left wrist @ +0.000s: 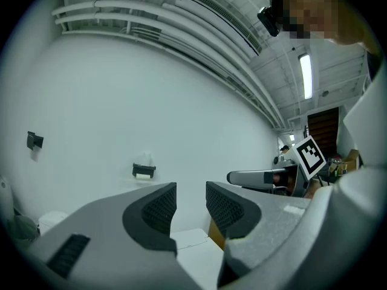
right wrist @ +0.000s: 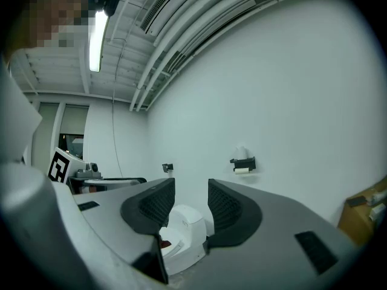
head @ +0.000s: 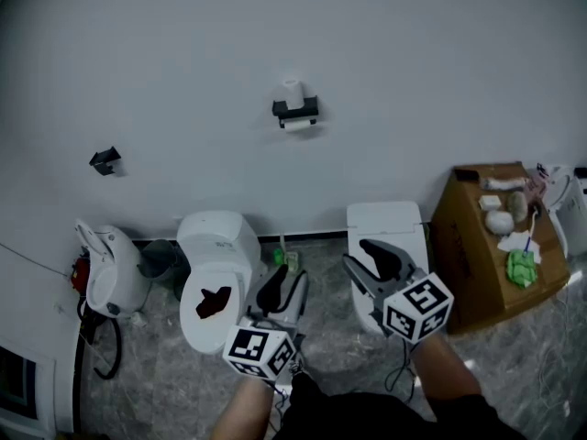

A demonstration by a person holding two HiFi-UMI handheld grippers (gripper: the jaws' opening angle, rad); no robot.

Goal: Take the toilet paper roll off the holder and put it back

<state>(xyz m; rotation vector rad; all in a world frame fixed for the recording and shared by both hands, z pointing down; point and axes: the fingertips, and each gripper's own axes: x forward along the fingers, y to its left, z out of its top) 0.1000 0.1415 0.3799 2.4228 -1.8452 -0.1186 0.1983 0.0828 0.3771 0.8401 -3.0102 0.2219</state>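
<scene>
looking at the wall, i see the toilet paper roll [head: 298,126] seated on its black holder [head: 295,110], with a second roll [head: 292,91] standing upright on top. the seated roll's long axis runs level along the wall. both grippers are well apart from it and point level towards the wall. the left gripper [head: 284,273] has its jaws spread with nothing between them, and the holder sits left of its gap in the left gripper view. the right gripper [head: 356,253] is also spread and empty, with the holder up and right of its gap. in the head view the left gripper lies more directly below the holder, so i judge it better placed to reach first.
</scene>
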